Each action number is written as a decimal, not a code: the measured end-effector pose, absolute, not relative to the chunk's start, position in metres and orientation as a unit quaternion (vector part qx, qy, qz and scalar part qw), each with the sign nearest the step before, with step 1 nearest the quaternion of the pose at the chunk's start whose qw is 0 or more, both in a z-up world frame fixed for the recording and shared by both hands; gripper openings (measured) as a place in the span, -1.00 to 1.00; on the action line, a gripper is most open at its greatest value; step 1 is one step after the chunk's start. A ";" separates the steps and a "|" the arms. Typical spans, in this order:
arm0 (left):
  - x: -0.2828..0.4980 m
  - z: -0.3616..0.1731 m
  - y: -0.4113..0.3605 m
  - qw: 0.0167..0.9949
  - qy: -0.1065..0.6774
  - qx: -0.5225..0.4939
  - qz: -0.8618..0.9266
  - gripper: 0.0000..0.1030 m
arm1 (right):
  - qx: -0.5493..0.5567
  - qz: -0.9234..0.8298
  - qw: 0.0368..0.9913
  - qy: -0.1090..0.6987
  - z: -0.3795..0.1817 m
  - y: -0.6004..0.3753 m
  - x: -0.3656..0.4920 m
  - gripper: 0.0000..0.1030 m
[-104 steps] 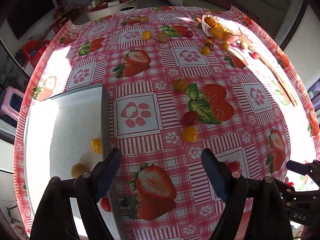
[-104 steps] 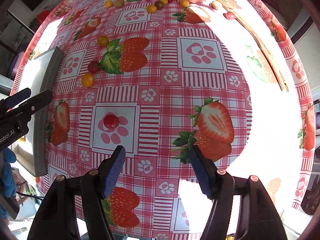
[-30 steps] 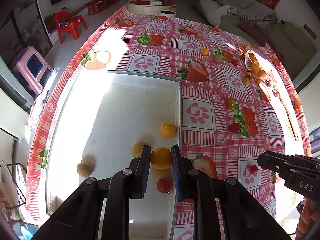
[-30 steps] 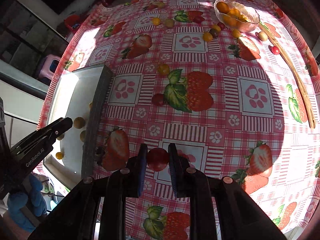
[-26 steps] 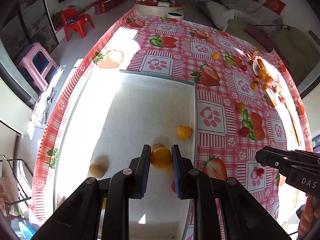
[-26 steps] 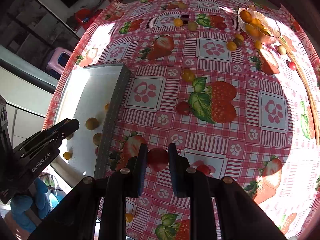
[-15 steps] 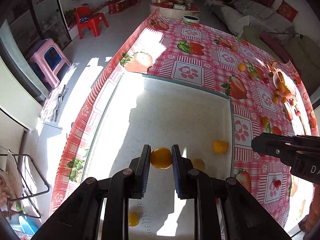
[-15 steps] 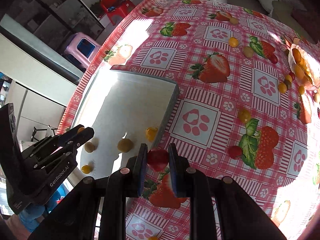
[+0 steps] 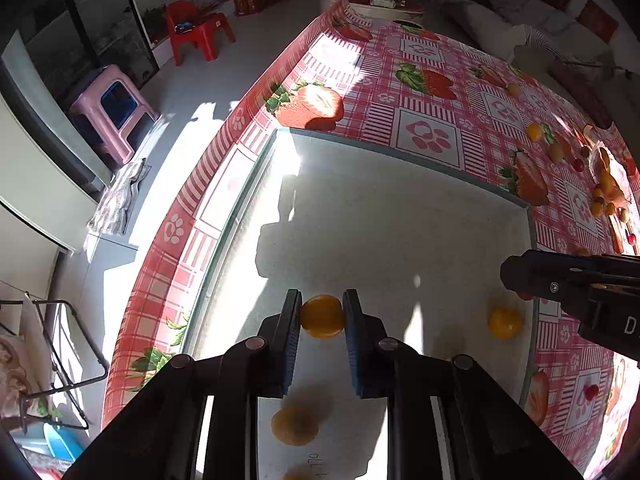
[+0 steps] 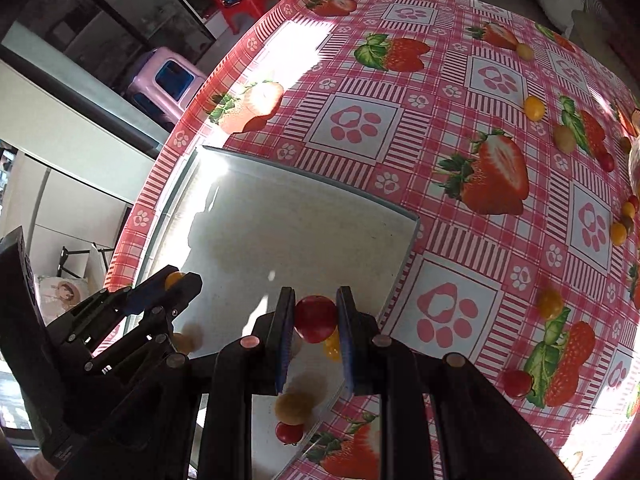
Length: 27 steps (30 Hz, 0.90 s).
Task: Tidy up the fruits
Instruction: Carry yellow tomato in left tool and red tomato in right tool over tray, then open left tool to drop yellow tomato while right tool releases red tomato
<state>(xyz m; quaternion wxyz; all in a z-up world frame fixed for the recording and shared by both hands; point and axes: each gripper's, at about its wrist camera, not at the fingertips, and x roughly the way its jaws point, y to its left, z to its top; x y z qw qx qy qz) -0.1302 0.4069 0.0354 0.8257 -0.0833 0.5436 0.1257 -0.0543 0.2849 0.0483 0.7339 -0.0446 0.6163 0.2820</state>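
Sunlit tiled floor with a pink stool (image 9: 114, 110) and a red chair (image 9: 198, 28) lies left of the strawberry-print tablecloth (image 9: 428, 116). On it sits the white tray (image 9: 400, 220), which now fills both views; a second ago I was nearer its right edge. My left gripper (image 9: 322, 316) is clenched on a yellow tomato (image 9: 322, 317), held over the tray's near-left area. Another yellow fruit (image 9: 505, 323) rests on the tray floor to the right. My right gripper (image 10: 315, 318) grasps a red tomato (image 10: 315, 319); it has crossed from the cloth to above the tray's right side. Loose fruits (image 10: 534, 108) remain scattered on the far right cloth.
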 end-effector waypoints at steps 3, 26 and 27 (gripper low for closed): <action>-0.127 0.029 0.407 0.822 0.549 -0.081 0.128 -0.56 | -0.049 0.278 0.732 0.621 0.041 0.288 -0.050 -0.55; -0.121 0.021 0.394 0.822 0.553 -0.046 0.128 0.29 | -0.064 0.264 0.727 0.630 0.013 0.303 -0.037 -0.53; -0.123 0.023 0.394 0.827 0.544 -0.043 0.133 0.58 | -0.062 0.264 0.727 0.631 0.013 0.303 -0.037 -0.51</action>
